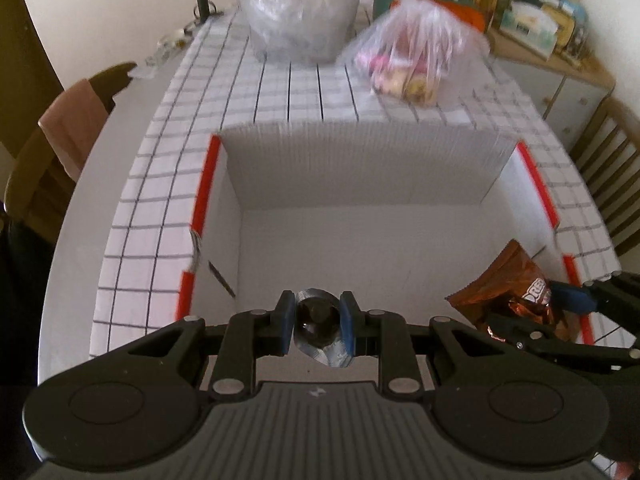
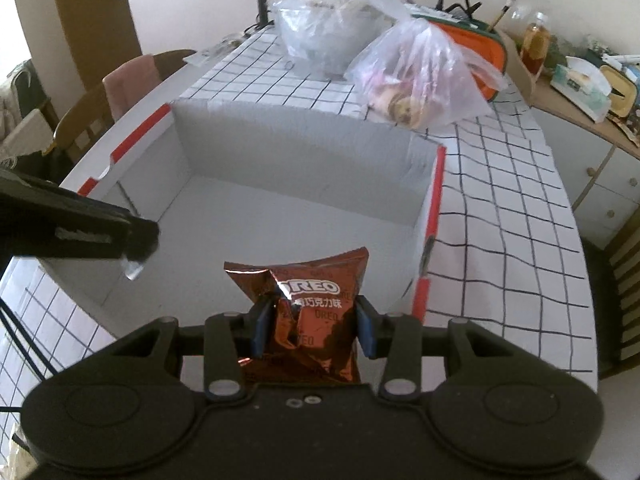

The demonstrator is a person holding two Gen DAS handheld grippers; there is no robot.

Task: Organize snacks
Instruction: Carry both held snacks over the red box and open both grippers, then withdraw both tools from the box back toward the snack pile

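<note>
White cloth with a black grid (image 2: pixel 500 208) covers the surface, and a wooden chair (image 1: pixel 44 168) with a pink cloth draped on its back stands at the left edge. An open white cardboard box (image 1: pixel 360 168) with red-striped side rims sits in the middle of the cloth.

At the far end of the surface, beyond the box, a grey bowl wrapped in clear plastic (image 2: pixel 324 28) stands upright. Just beside it on the right lies a clear plastic bag of snacks (image 2: pixel 416 80), with pink and yellowish packets visible through the film. Farther right, a side counter (image 2: pixel 580 116) carries bottles and other clutter too blurred to name.

The left gripper (image 1: pixel 316 320) hangs over the near edge of the box, its blue pads clenched on a small silver-wrapped snack (image 1: pixel 320 324) with a dark centre; the wrapper bulges out above and below the pads. What kind of snack it is cannot be told.

The right gripper (image 2: pixel 314 330) is at the near right corner of the box, grasping a brown foil Oreo packet (image 2: pixel 308 300) between its blue pads. The packet stands roughly upright, crumpled at the middle, with its top edge above the box floor. In the left wrist view the same packet appears at the right side, near the box's red-striped rim.
</note>
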